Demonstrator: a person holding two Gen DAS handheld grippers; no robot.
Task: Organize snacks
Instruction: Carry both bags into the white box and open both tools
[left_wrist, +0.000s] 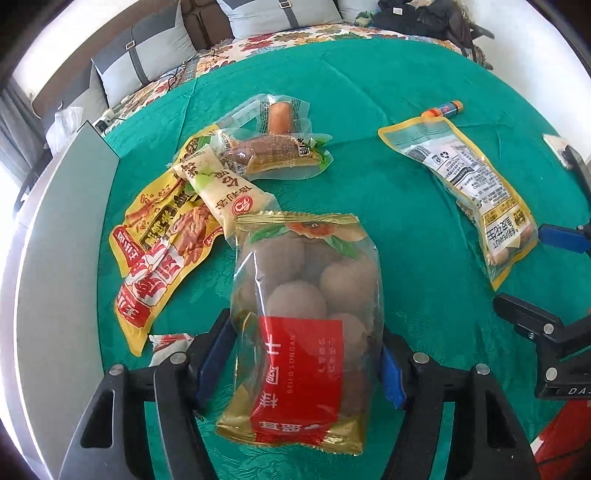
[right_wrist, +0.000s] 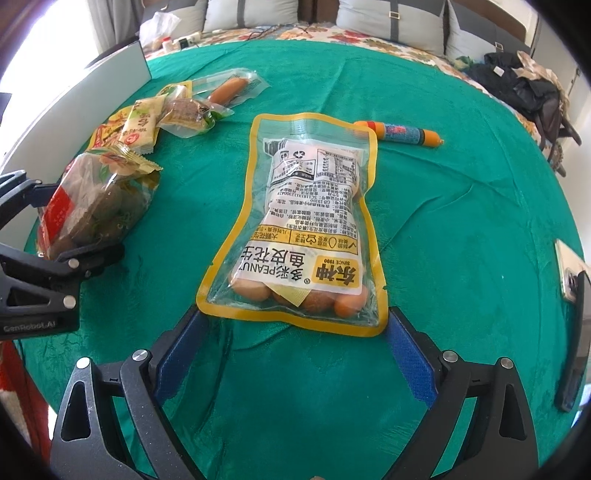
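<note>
The left gripper straddled a clear bag of dried longans on the green cloth; whether its half-spread blue pads pressed the bag could not be told. The right gripper stood wide open and empty just short of a yellow-edged peanut pouch. Overlapping packets partly hid one another by the white box, itself cut off at the edge.

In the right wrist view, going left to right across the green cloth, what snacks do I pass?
Dried longan bag between the left tool's fingers, then the peanut pouch in the middle, then the orange-tipped sausage stick.
</note>
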